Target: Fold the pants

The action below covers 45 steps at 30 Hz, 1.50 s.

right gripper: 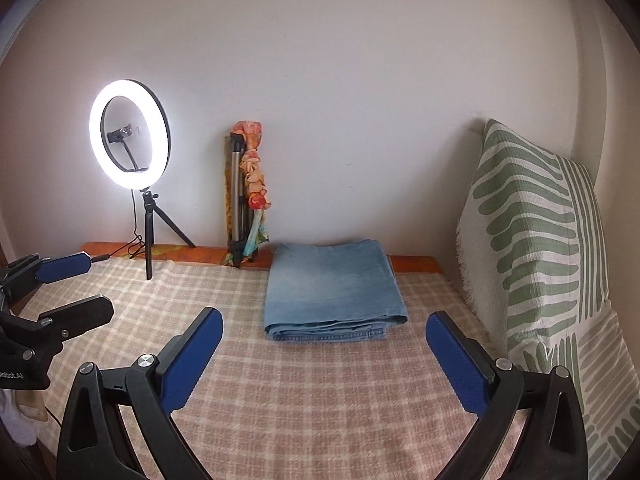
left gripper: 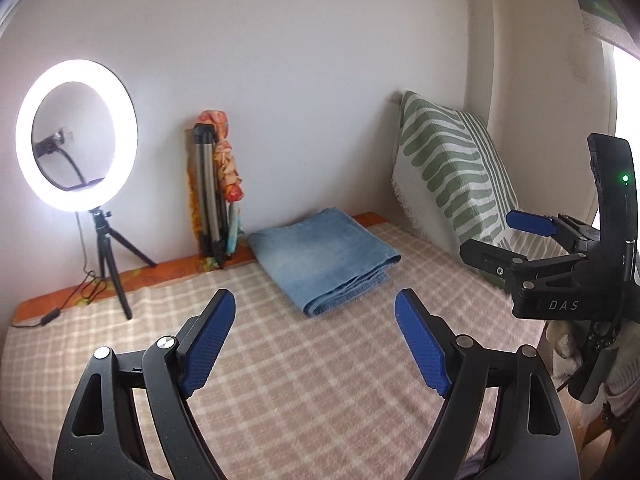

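A pair of light blue denim pants lies folded into a compact stack on the checked blanket, near the back wall. It also shows in the right wrist view. My left gripper is open and empty, held back from the pants above the blanket. My right gripper is open and empty, just short of the stack's front edge. The right gripper also shows at the right of the left wrist view. The left gripper shows at the left of the right wrist view.
A lit ring light on a small tripod stands at the back left, its cable trailing on the bed. A folded tripod with a floral cloth leans on the wall. A green-patterned pillow stands along the right side.
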Motion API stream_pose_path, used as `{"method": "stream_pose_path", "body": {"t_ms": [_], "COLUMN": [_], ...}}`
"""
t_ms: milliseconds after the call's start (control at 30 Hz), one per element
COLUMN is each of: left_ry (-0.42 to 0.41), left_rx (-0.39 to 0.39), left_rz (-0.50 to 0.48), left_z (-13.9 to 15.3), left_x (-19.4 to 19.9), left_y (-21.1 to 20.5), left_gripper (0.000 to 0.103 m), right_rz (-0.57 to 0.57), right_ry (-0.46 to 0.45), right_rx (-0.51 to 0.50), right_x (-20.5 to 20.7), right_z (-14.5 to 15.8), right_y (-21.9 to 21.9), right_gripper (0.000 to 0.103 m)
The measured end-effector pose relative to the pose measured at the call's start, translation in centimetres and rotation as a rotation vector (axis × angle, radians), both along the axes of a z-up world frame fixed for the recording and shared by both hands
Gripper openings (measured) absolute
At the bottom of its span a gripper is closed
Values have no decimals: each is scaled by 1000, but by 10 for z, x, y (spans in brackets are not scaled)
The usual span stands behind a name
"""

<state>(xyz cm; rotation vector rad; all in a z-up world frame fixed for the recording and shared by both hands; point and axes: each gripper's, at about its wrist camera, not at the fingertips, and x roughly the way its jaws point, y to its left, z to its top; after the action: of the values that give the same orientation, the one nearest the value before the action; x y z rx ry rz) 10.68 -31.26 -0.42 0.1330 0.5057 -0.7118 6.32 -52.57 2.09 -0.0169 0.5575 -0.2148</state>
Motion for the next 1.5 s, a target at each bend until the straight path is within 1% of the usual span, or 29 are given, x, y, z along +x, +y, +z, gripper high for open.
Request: {"method": "stream_pose_path", "body": {"t_ms": [100, 267, 333, 533, 633, 733, 833, 867, 900, 967, 1100, 1367, 1500], "left_ry": [4, 12, 5, -20, -36, -42, -18, -11, -8, -10, -4, 6, 27], "left_rx": [6, -30, -30, 24, 44, 43, 39, 41, 43, 46, 58, 71, 85], "left_rz": [8, 42, 55, 81, 101, 125, 133, 137, 142, 149, 155, 176, 197], "left_z": [-3, -3, -3, -10, -14, -16, -18, -20, -21, -22, -26, -28, -29], "left_x": [-11, -26, -30, -44, -50, -54, -54, -53, -53, -54, -54, -53, -50], "left_y": [16, 47, 56, 71, 79, 89, 95, 96, 97, 98, 98, 98, 98], "left_gripper": [83, 83, 83, 85, 87, 89, 91, 92, 96, 98, 98, 99, 99], "right_rz": [-7, -39, -46, -78, -68, -70, -70, -74, -76, -78, -80, -98, -101], "right_ry": [0, -5, 0, 2, 13, 6, 2, 1, 1, 2, 8, 6, 12], "right_rx": [15, 29, 50, 45, 76, 102, 110, 104, 98, 92, 107, 97, 86], "right_x": [-13, -36, -44, -59, -63, -66, -65, -65, -64, -63, -61, -61, -60], "right_z": [-4, -12, -17, -25, -29, -29, -29, -28, -28, -29, -29, -29, -30], "right_y": [14, 34, 41, 64, 76, 84, 92, 94, 96, 99, 99, 99, 100], "right_gripper": [103, 103, 103, 103, 103, 103, 103, 103, 103, 103, 103, 103, 103]}}
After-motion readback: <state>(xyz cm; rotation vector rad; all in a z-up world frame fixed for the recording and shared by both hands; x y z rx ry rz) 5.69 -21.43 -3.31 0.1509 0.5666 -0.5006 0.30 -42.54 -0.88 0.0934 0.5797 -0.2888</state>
